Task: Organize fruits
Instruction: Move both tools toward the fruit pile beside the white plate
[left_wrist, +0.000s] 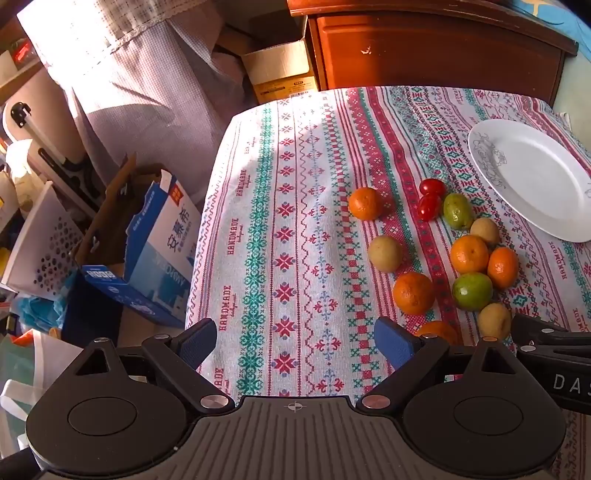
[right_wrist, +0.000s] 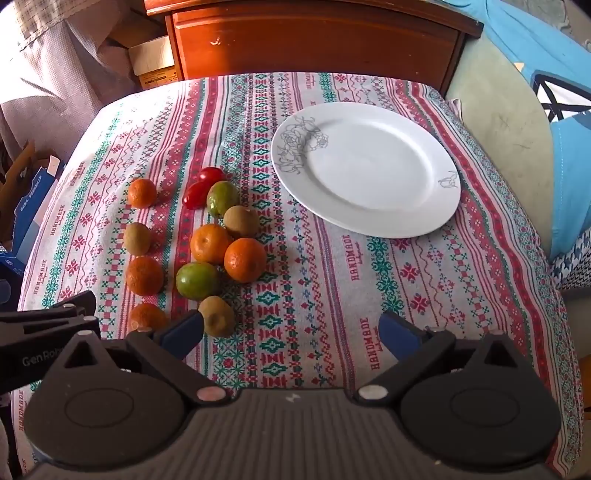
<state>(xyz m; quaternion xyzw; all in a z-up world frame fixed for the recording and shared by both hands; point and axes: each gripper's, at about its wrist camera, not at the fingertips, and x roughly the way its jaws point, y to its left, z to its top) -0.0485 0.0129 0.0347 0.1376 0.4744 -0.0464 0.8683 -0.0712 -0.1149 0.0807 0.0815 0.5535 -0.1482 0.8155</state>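
Loose fruit lies on a patterned tablecloth (right_wrist: 332, 295): several oranges (right_wrist: 245, 259), several kiwis (right_wrist: 241, 220), two green fruits (right_wrist: 197, 280) and two red tomatoes (right_wrist: 197, 195). A white plate (right_wrist: 369, 206) with nothing on it sits to their right. My right gripper (right_wrist: 291, 338) hangs open above bare cloth, its left finger beside the nearest kiwi (right_wrist: 218, 315). In the left wrist view my left gripper (left_wrist: 295, 341) is open over cloth, left of the fruit cluster (left_wrist: 469, 254) and the plate (left_wrist: 528, 206). Nothing is between either pair of jaws.
A wooden cabinet (right_wrist: 314, 40) stands behind the table. Left of the table, on the floor, are a blue-and-white carton (left_wrist: 147, 258), a white perforated basket (left_wrist: 40, 247) and cardboard boxes (left_wrist: 277, 70). A checked cloth (left_wrist: 147, 74) hangs at the back left. Blue fabric (right_wrist: 565, 184) lies at the right.
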